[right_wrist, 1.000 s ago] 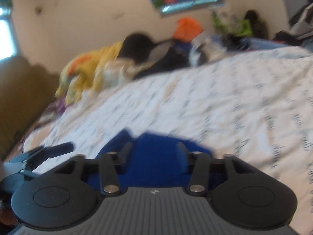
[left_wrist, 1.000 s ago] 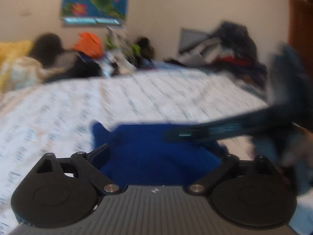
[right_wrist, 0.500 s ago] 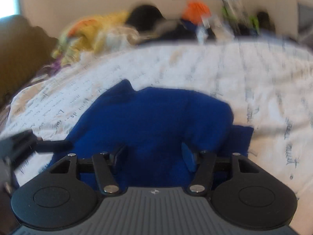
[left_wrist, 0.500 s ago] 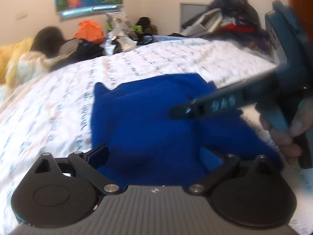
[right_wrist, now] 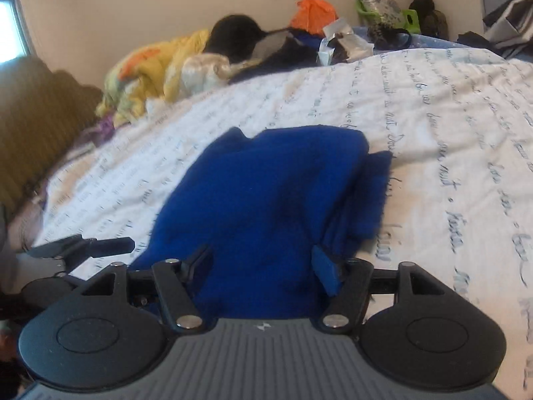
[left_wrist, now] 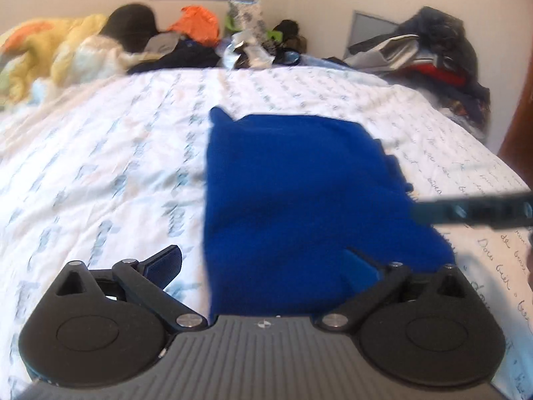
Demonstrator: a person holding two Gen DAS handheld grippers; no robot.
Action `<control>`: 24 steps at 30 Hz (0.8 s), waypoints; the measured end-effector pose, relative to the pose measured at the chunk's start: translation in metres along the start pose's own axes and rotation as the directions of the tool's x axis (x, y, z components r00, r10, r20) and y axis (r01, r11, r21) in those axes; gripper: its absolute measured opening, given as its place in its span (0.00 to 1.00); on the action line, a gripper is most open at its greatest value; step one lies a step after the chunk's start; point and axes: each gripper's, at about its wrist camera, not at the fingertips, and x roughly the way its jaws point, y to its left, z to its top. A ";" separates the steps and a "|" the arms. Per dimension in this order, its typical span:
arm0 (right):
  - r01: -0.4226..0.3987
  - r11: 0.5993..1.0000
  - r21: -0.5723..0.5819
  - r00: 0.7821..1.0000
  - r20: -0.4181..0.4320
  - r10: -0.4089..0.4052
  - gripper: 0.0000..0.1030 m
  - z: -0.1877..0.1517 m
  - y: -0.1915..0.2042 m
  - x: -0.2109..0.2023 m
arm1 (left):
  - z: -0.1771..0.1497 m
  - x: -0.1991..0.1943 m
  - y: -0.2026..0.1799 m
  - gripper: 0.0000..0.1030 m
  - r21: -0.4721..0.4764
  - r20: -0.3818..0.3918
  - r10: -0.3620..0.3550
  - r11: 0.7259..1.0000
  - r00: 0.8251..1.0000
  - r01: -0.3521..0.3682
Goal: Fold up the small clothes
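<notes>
I have just laid the blue garment [left_wrist: 299,200] folded on the bedsheet [left_wrist: 100,166], lifting both tools clear within the last second. My left gripper [left_wrist: 263,263] and right gripper [right_wrist: 263,263] hang released, garment at twelve o'clock; one fold looks done.

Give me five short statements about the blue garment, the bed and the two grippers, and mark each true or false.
1. The blue garment lies on the white printed bedspread. True.
2. The left gripper has its jaws shut on the garment. False: they stand open, cloth between them.
3. The right gripper has its jaws open. True.
4. The garment is red. False: it is blue.
5. An orange item sits at the bed's far side. True.
</notes>
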 end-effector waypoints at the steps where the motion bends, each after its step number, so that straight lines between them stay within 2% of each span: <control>1: 0.016 1.000 0.022 1.000 -0.026 -0.015 0.70 -0.004 -0.005 -0.001 | -0.001 0.001 0.006 0.98 -0.036 -0.031 -0.005 0.999 1.000 0.003; 2: 0.025 0.998 0.050 0.999 -0.050 -0.023 0.70 -0.008 -0.012 0.001 | -0.002 0.003 0.014 0.96 -0.094 -0.064 -0.027 0.995 0.998 0.021; 4: 0.009 0.993 0.120 0.996 -0.084 0.001 0.70 -0.015 -0.028 0.006 | -0.001 0.002 0.031 0.93 -0.204 -0.056 -0.086 0.976 0.995 0.073; 5: -0.015 0.990 0.142 0.997 -0.073 0.026 0.71 -0.016 -0.031 0.005 | 0.002 0.002 0.037 0.92 -0.253 -0.060 -0.116 0.963 0.991 0.098; 6: -0.044 0.986 0.161 0.995 -0.078 0.057 0.70 -0.016 -0.034 0.006 | 0.004 0.003 0.043 0.84 -0.300 -0.063 -0.158 0.945 0.985 0.132; 7: -0.073 0.982 0.175 0.992 -0.089 0.090 0.64 -0.015 -0.036 0.009 | 0.005 0.004 0.047 0.69 -0.338 -0.066 -0.203 0.926 0.977 0.169; 8: -0.089 0.981 0.174 0.989 -0.098 0.107 0.42 -0.014 -0.037 0.013 | 0.007 0.008 0.050 0.57 -0.366 -0.078 -0.246 0.909 0.966 0.202; 9: -0.085 0.984 0.159 0.990 -0.101 0.101 0.34 -0.014 -0.037 0.016 | 0.008 0.011 0.050 0.37 -0.373 -0.096 -0.250 0.907 0.963 0.198; 10: -0.089 0.985 0.150 0.989 -0.105 0.106 0.30 -0.012 -0.038 0.018 | 0.009 0.012 0.049 0.21 -0.360 -0.114 -0.224 0.917 0.968 0.170; 11: -0.088 0.985 0.149 0.986 -0.127 0.107 0.13 -0.009 -0.039 0.020 | 0.010 0.013 0.049 0.20 -0.359 -0.126 -0.218 0.919 0.968 0.160; 12: -0.087 0.988 0.127 0.984 -0.144 0.106 0.12 -0.007 -0.039 0.020 | 0.009 0.012 0.050 0.17 -0.378 -0.128 -0.235 0.910 0.964 0.172; 13: -0.075 0.994 0.083 0.987 -0.139 0.086 0.12 -0.004 -0.036 0.017 | 0.009 0.007 0.050 0.16 -0.381 -0.124 -0.246 0.906 0.961 0.183; 14: -0.054 0.998 0.036 0.990 -0.125 0.058 0.11 -0.001 -0.031 0.011 | 0.008 0.001 0.046 0.16 -0.359 -0.116 -0.242 0.915 0.963 0.187; 17: -0.022 0.998 -0.056 0.995 -0.098 0.016 0.11 0.002 -0.024 -0.004 | -0.001 -0.006 0.036 0.18 -0.246 -0.113 -0.165 0.960 0.980 0.133; 18: -0.021 0.998 -0.063 0.992 -0.128 0.013 0.11 -0.002 -0.023 0.000 | -0.005 -0.005 0.036 0.28 -0.217 -0.114 -0.131 0.971 0.985 0.104; 19: -0.011 0.997 -0.070 0.986 -0.166 -0.001 0.12 -0.008 -0.023 0.007 | -0.006 -0.008 0.037 0.33 -0.203 -0.099 -0.119 0.974 0.988 0.097; 20: -0.008 0.996 -0.088 0.988 -0.156 -0.005 0.15 -0.013 -0.021 0.008 | -0.005 -0.012 0.037 0.37 -0.191 -0.094 -0.094 0.979 0.991 0.075; 21: 0.007 0.995 -0.100 0.990 -0.143 -0.021 0.18 -0.012 -0.020 0.003 | -0.003 -0.019 0.035 0.42 -0.174 -0.078 -0.068 0.983 0.995 0.053; 22: 0.033 0.996 -0.086 0.991 -0.128 -0.044 0.27 -0.006 -0.020 -0.002 | 0.000 -0.027 0.033 0.51 -0.154 -0.049 -0.037 0.988 0.998 0.029; 23: 0.048 0.997 -0.053 0.995 -0.083 -0.052 0.31 0.000 -0.022 -0.010 | 0.003 -0.034 0.028 0.57 -0.131 -0.013 -0.025 0.991 1.000 0.023; 24: 0.040 0.999 -0.013 0.999 -0.017 -0.040 0.34 0.009 -0.024 -0.019 | 0.006 -0.039 0.023 0.67 -0.106 0.021 -0.033 0.994 0.999 0.035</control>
